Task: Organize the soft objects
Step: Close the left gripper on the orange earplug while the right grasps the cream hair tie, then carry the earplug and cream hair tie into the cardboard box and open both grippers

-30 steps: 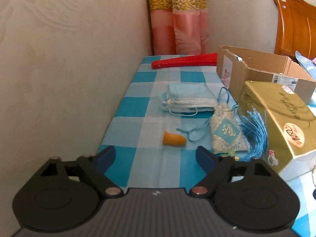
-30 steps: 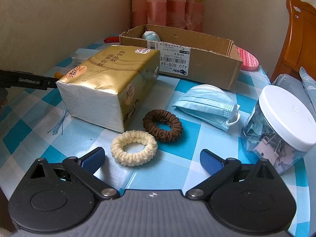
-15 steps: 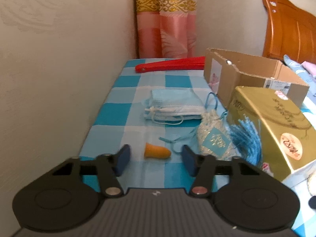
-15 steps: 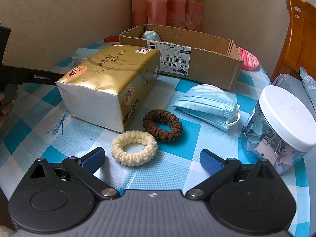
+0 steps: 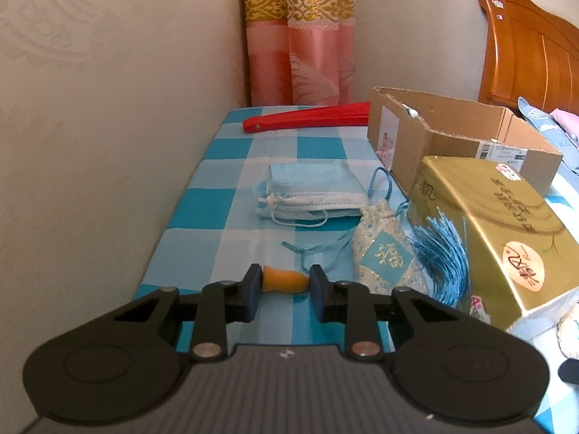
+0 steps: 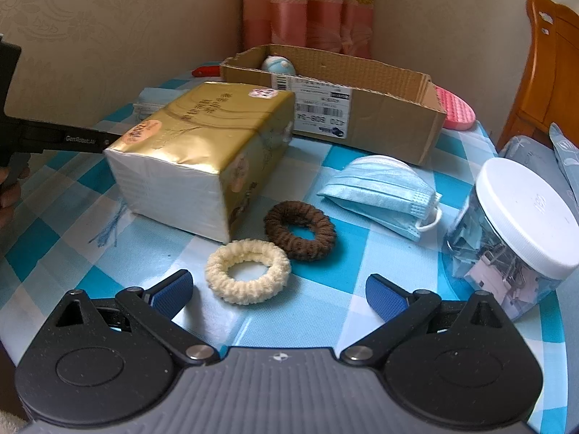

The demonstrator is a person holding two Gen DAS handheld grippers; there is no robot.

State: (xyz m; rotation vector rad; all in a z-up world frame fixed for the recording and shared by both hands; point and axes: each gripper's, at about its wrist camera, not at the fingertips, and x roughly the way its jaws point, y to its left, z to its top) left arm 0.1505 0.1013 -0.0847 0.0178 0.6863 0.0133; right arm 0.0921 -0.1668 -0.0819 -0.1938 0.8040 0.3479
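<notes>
The left gripper's fingers have closed from both sides on a small orange earplug, pads touching its ends, the plug resting on the checked tablecloth. The landmark is the gold tissue pack: the earplug lies well to its left, beyond the sequinned sachet and its blue tassel. The cardboard box stands just behind the pack. The right gripper hangs wide open and empty over the cream scrunchie, in front of the pack. The step looks like grasping; next likely comes a gentle lift and a carry over the pack to the box, without squashing the plug free.
</notes>
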